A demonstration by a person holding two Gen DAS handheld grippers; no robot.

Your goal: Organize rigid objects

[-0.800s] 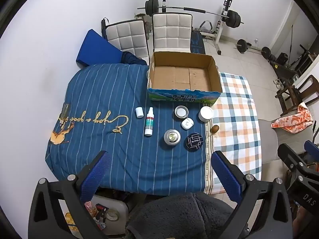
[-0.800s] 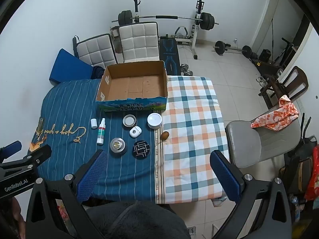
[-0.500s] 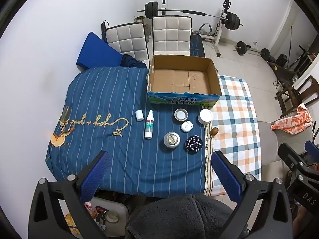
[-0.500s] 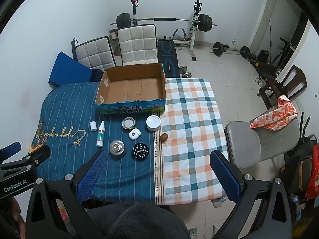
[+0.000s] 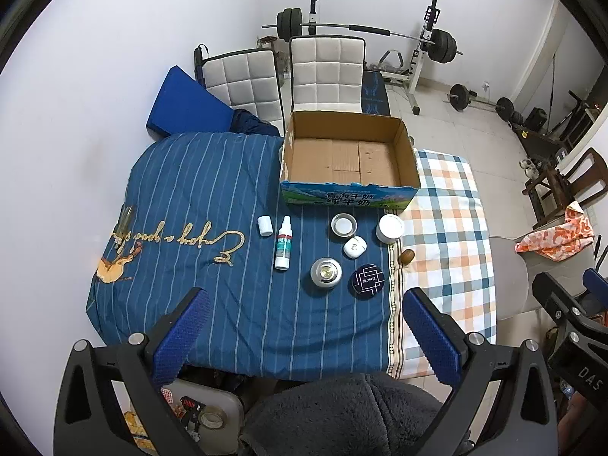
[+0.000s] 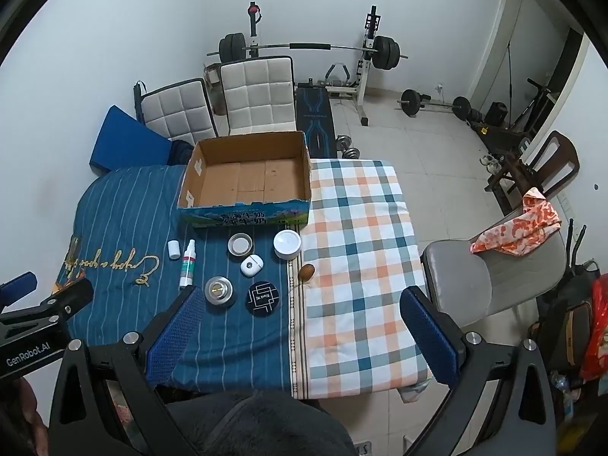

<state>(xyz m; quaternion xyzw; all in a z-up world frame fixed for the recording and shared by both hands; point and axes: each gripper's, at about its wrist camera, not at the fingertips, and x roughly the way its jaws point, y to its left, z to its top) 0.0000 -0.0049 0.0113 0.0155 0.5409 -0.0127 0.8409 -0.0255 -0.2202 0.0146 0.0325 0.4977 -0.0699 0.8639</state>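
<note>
An open cardboard box (image 5: 347,159) (image 6: 249,178) stands empty at the back of the cloth-covered table. In front of it lie a small white cap (image 5: 265,225), a white spray bottle (image 5: 283,243) (image 6: 187,264), an open tin (image 5: 344,224), a white jar (image 5: 390,228) (image 6: 287,244), a white earbud case (image 5: 354,247), a silver round tin (image 5: 325,271) (image 6: 218,290), a black round compact (image 5: 368,280) (image 6: 263,298) and a brown egg-shaped piece (image 5: 407,256) (image 6: 306,271). My left gripper (image 5: 304,319) and right gripper (image 6: 302,321) hang high above the table's near edge, both open and holding nothing.
A blue striped cloth (image 5: 182,190) covers the table's left, a checked cloth (image 6: 353,247) its right. Two white padded chairs (image 5: 323,72) and a weight bench (image 6: 315,53) stand behind. A grey chair (image 6: 482,277) with an orange cloth sits to the right.
Both grippers have risen and drawn back a little, so the table and box look smaller and lower in both views. The objects have not moved.
</note>
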